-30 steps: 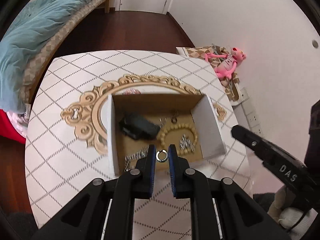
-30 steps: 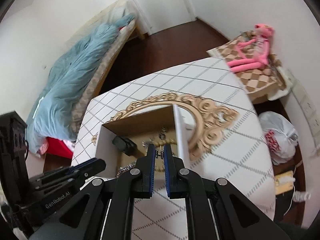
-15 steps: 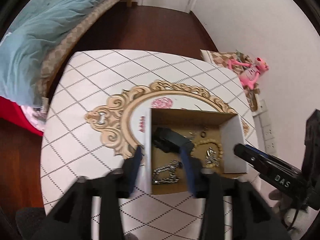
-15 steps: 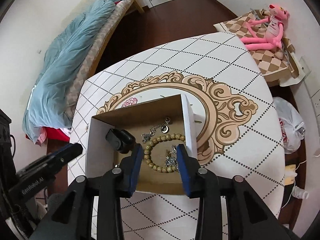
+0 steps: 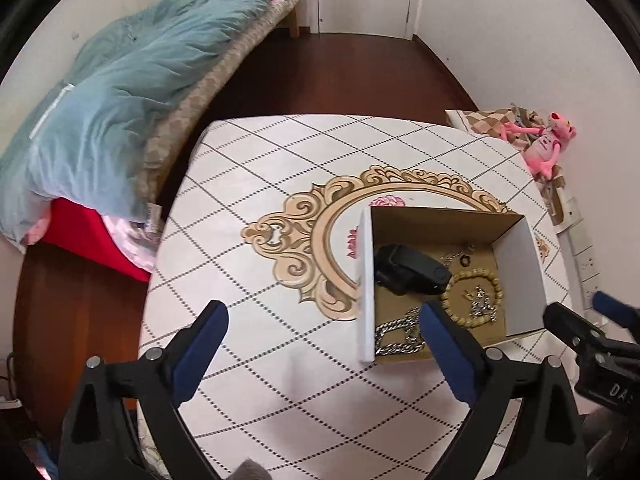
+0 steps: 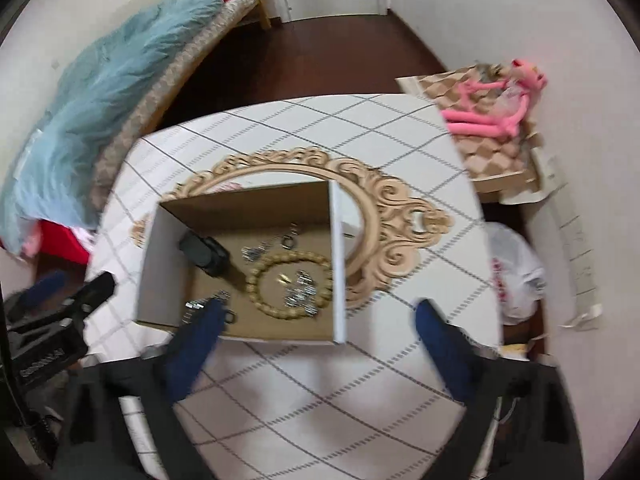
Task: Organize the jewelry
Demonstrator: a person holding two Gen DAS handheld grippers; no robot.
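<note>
Both tools are released, fingers spread wide, holding nothing above a patterned bench (image 5: 260, 360). The left tool (image 5: 322, 330) and right tool (image 6: 316, 320) flank an open box (image 6: 240, 204) holding a bead bracelet (image 6: 290, 286), chain (image 5: 400, 334) and black case (image 5: 410, 274).

A brown cardboard box (image 5: 520, 256) with matt white outer walls holds a wooden-looking bead bracelet (image 5: 478, 300), a shiny metal chain (image 5: 398, 334) and a matt black plastic object (image 5: 408, 274). Its desk (image 5: 256, 184) looks smooth.
</note>
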